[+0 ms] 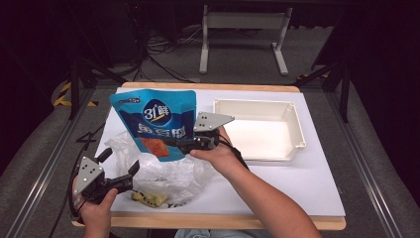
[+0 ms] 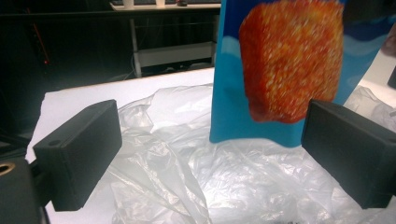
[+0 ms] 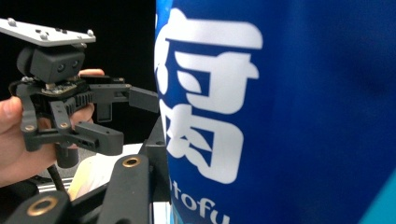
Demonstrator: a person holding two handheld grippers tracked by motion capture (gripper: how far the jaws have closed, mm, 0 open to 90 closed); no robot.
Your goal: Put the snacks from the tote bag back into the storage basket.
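From the high view, a blue pouch (image 1: 156, 121) is seen held upright over a clear bag (image 1: 166, 173) on the surface (image 1: 307, 183), clamped at its lower right edge by the right tongs (image 1: 173, 144). The left tongs (image 1: 121, 171) are held wide open and empty, just left of the bag. A white tray (image 1: 297, 130) lies to the right.

In the left gripper view, the pouch's long axis is seen vertical, ahead and right of the spread jaws, with the bag beneath.

In the right gripper view, the pouch is pressed close against the jaws; the left tongs are seen beyond.

The tray is judged nearer the right hand.
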